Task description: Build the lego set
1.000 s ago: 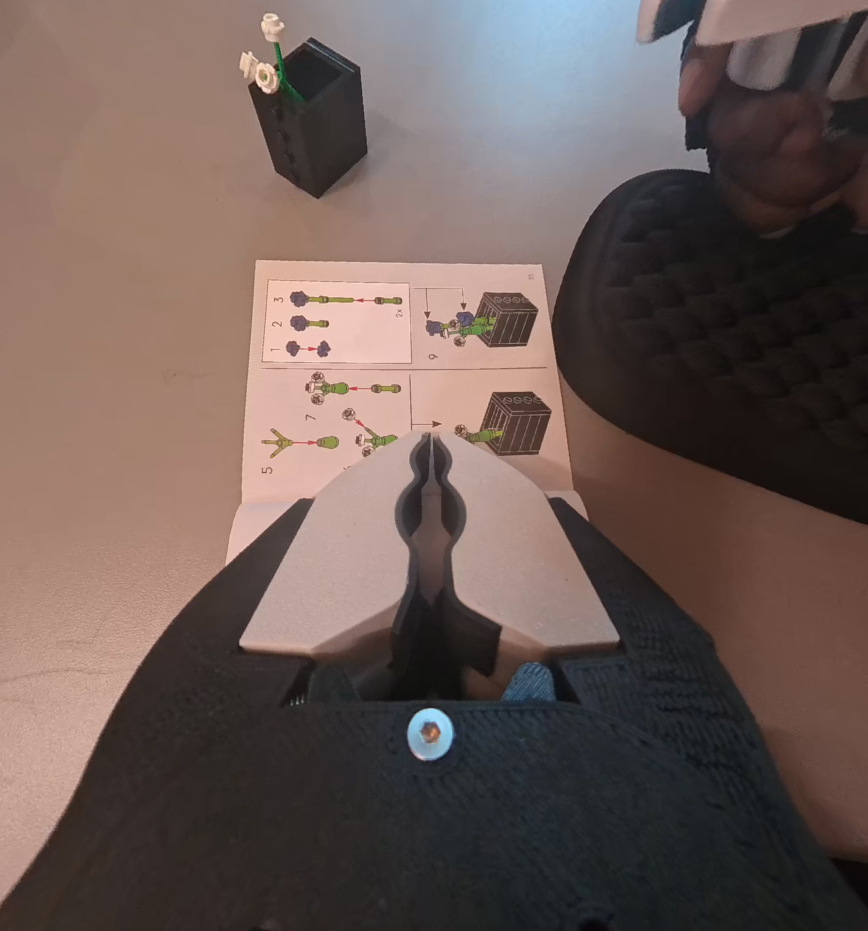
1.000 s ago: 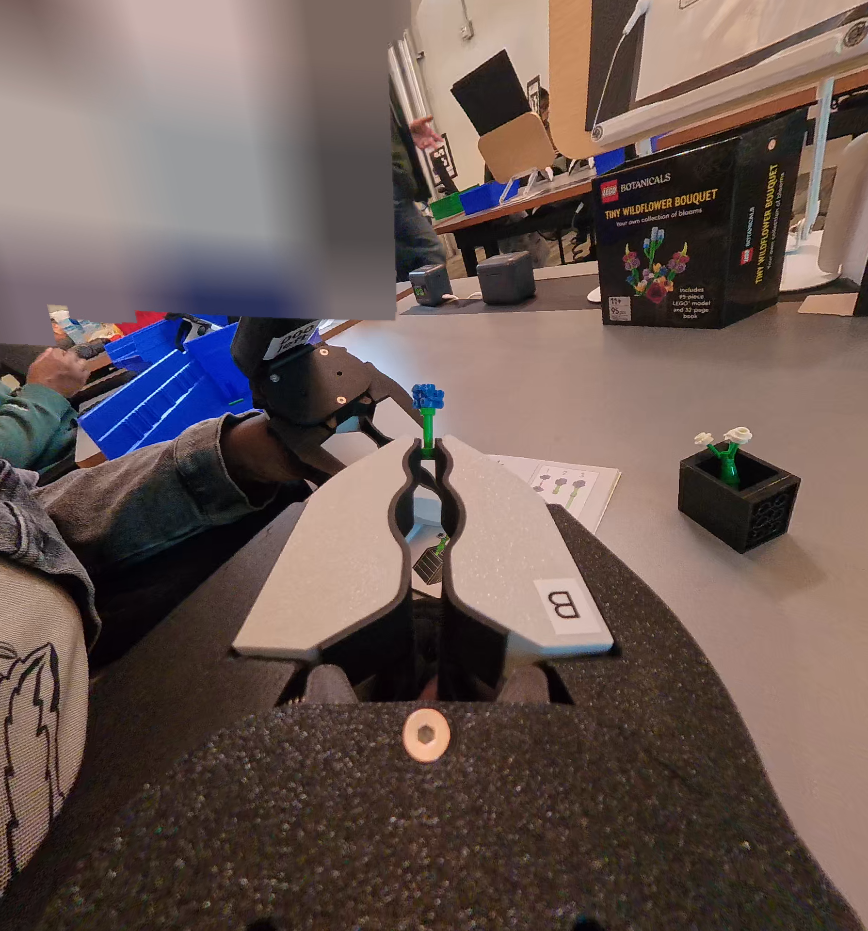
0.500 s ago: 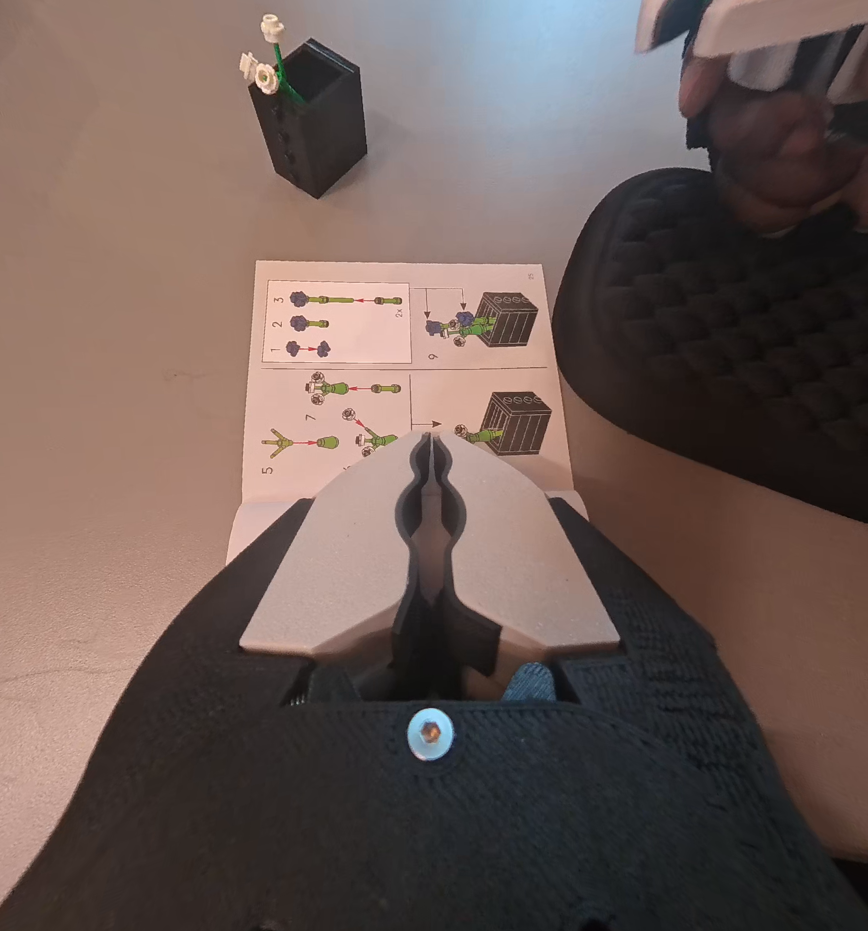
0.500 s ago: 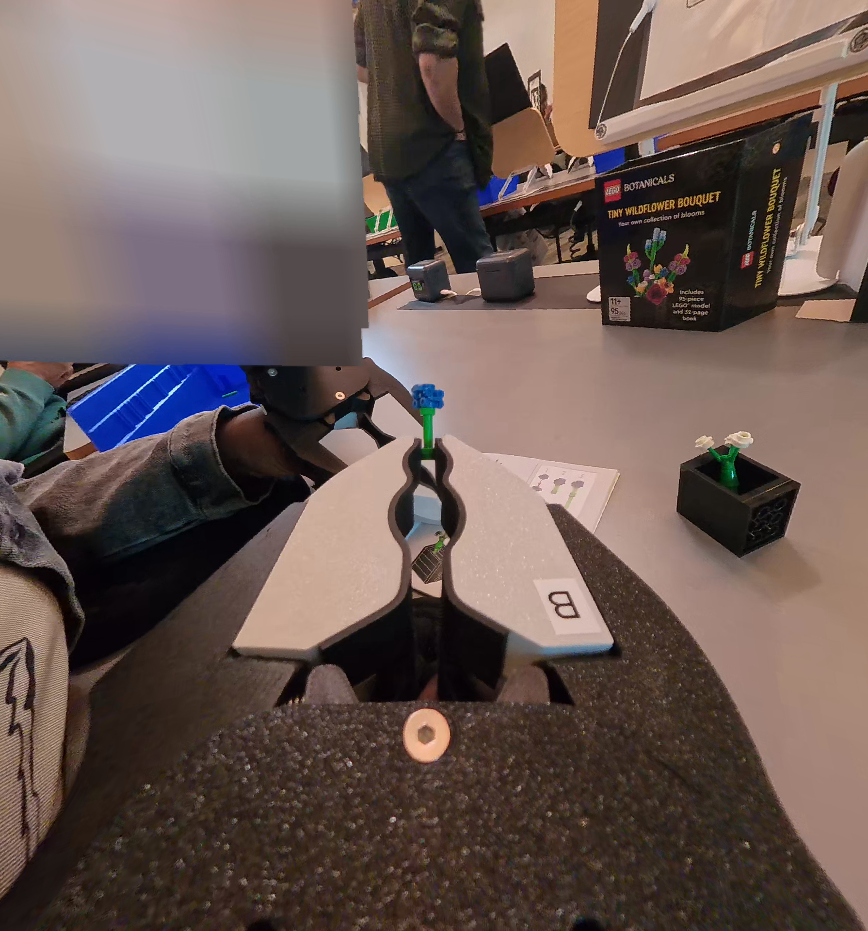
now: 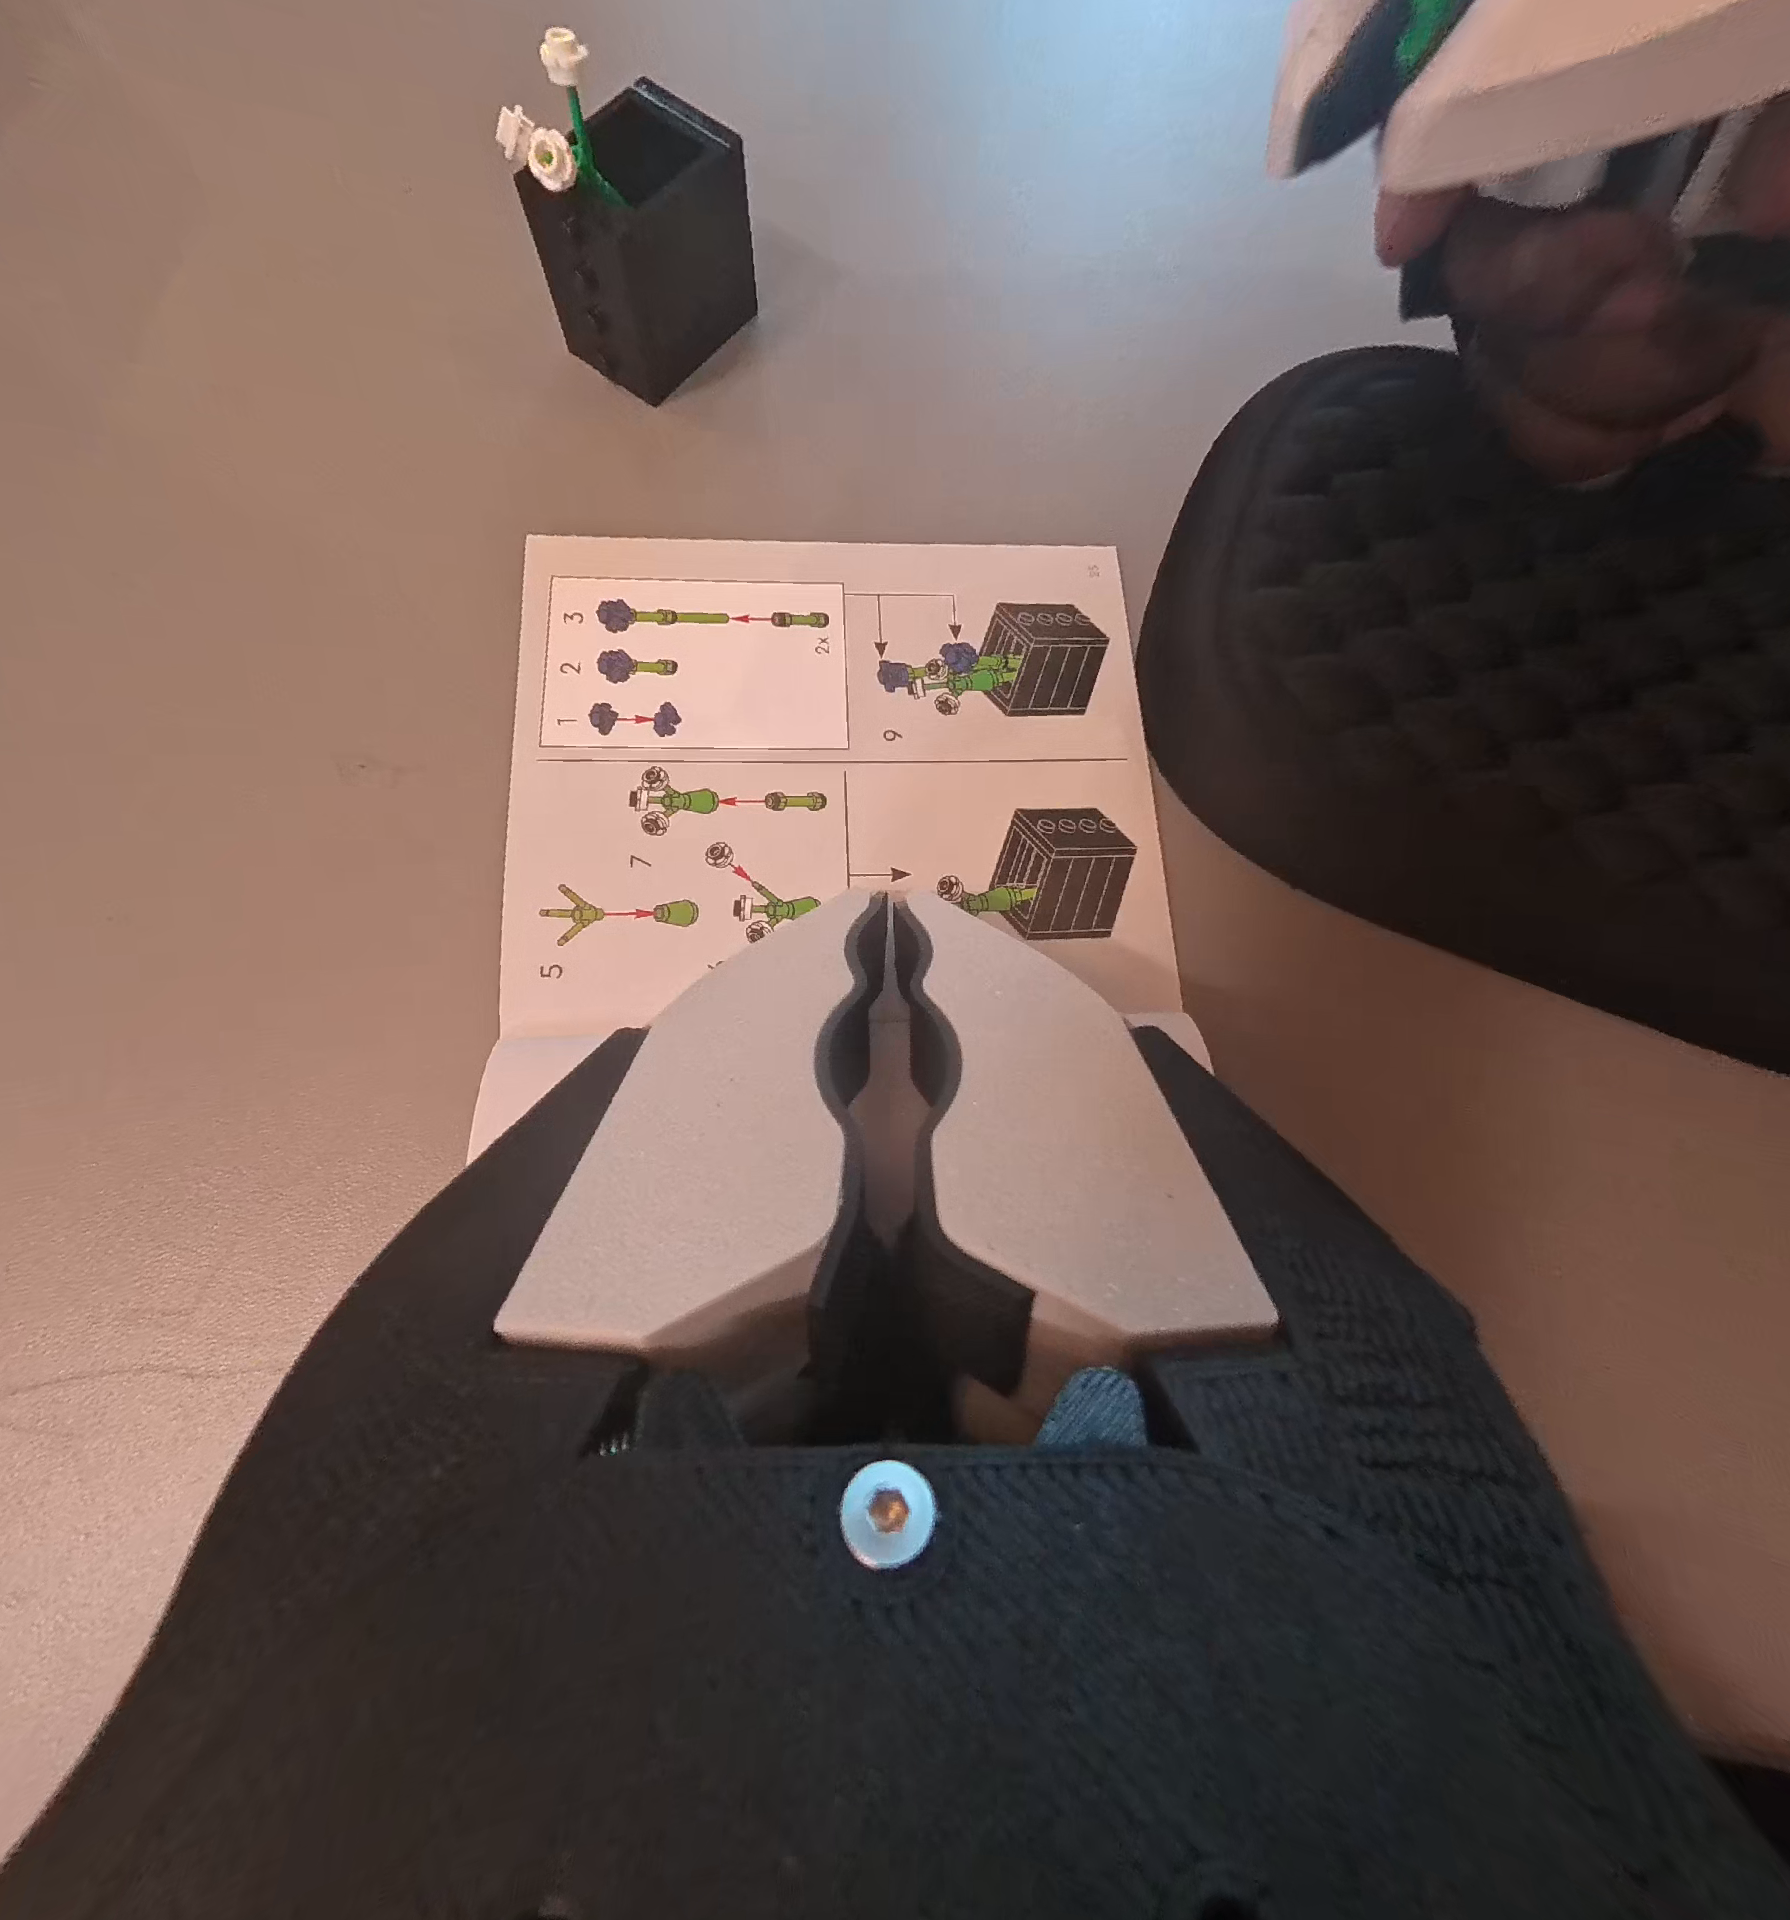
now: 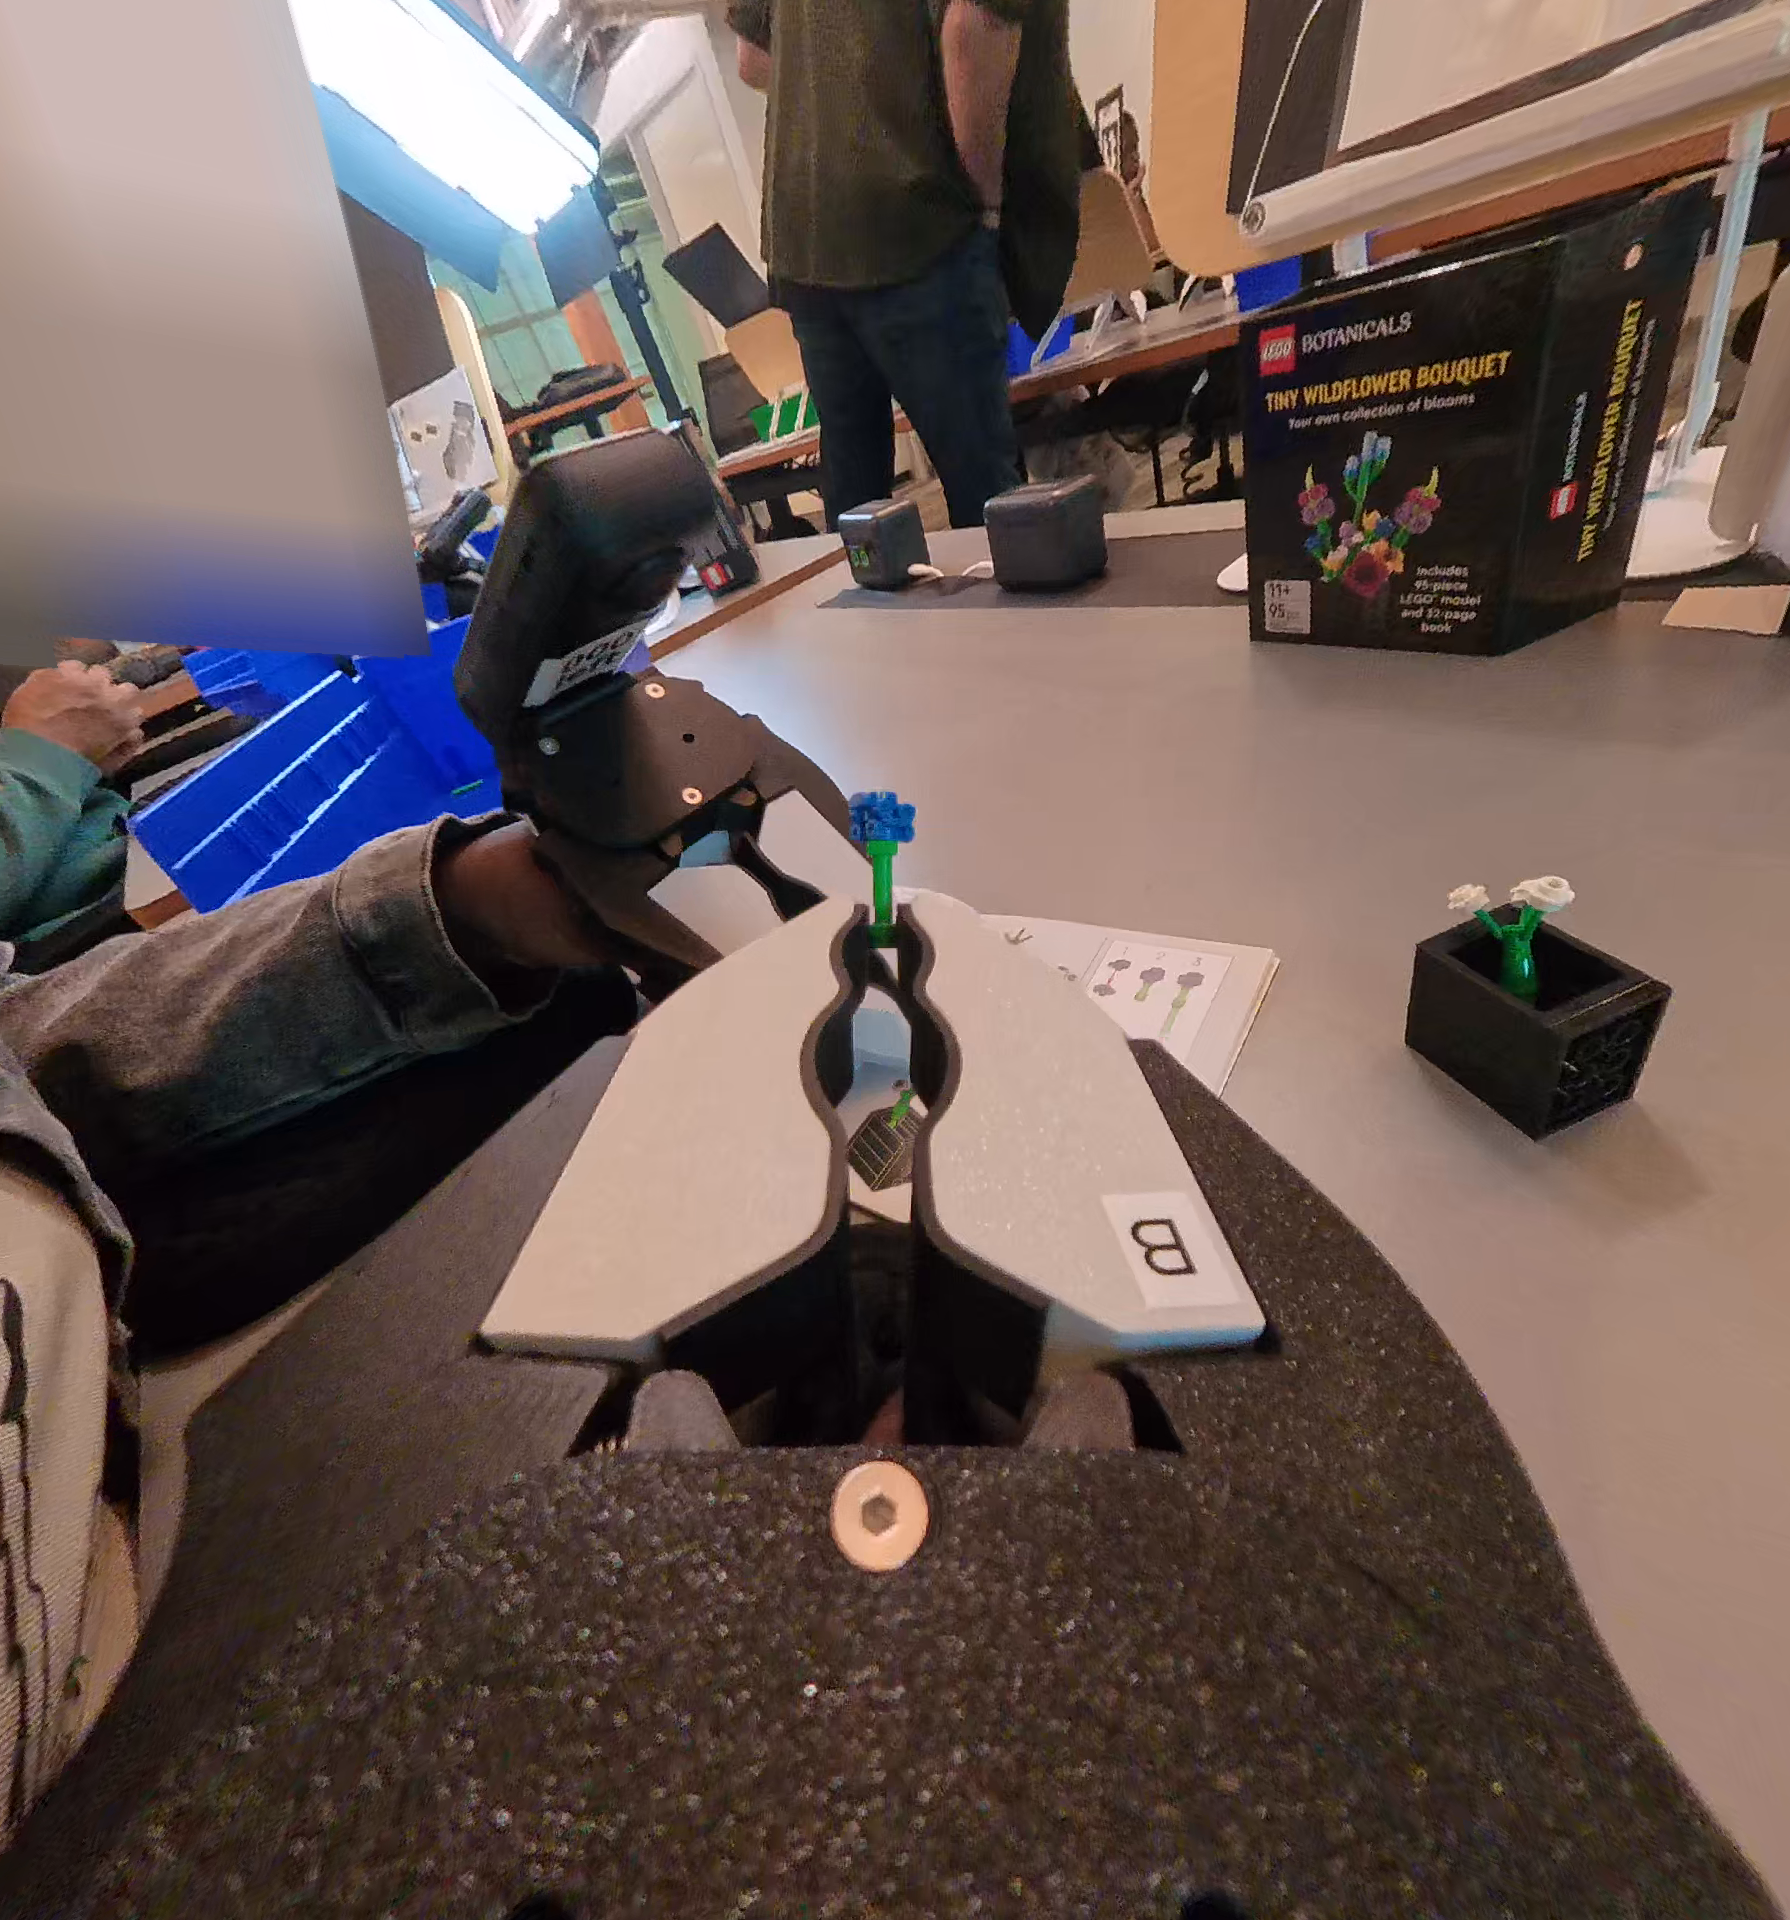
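A: So, where's the build at?

B: Near end first. Right hand-held gripper is pinching a blue flower stem at the tips, blue bloom upright above the jaws, held in the air over the desk

A: Left one?

B: Left hand-held gripper is pressed together with nothing in it, hovering over the open instruction booklet, which lies flat on the desk

A: And the vase?

B: Black lego box stands on the desk beyond the booklet, well apart from both grippers. White flower sprig is already planted in it, green stem leaning at one corner. The rest of the opening looks unfilled

A: So done vs left?

B: Done, by my read: box built, white sprig in, one blue stem assembled. Left: seat the blue stem in the box beside the white sprig. The booklet page pictures blue stems going in next to it, so likely more to build. No loose parts in view

A: Anything farther back?

B: Set's retail box at the far side of the desk, a person standing behind it
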